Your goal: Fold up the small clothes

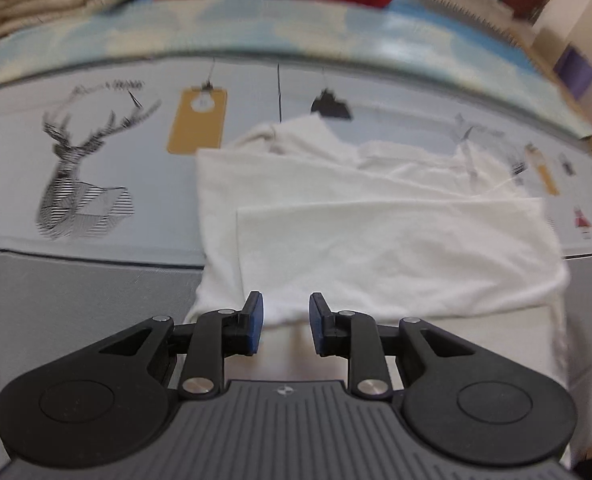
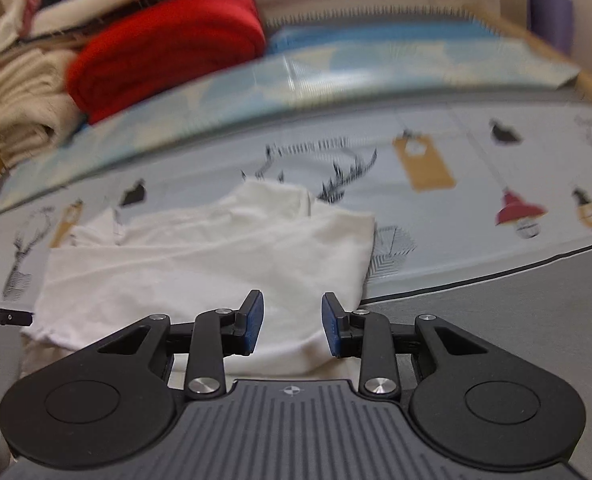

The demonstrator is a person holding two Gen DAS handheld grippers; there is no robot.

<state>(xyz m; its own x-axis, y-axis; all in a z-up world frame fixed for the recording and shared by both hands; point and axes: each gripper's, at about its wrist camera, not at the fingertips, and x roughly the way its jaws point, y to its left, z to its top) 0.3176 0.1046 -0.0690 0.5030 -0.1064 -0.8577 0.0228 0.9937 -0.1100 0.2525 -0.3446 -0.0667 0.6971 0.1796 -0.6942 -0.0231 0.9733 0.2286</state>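
Both your grippers hang low at the near hem, likely lined up to pinch it for the next fold. Left gripper (image 1: 285, 322): blue-padded fingers apart, nothing between them. Right gripper (image 2: 291, 324): same, parted and empty. The small white cotton garment (image 1: 376, 240) lies just ahead of and under both sets of fingertips, partly folded, one flap doubled over, wrinkled, on the grey deer-print bedspread (image 1: 95, 160). Folded red and cream clothes (image 2: 167, 48) sit well beyond.

White garment (image 1: 376, 240) on pale blue-grey cloth (image 1: 135, 216) printed with black striped deer, ochre tags; red folded fabric (image 2: 167, 52) beside cream pile (image 2: 23, 108).
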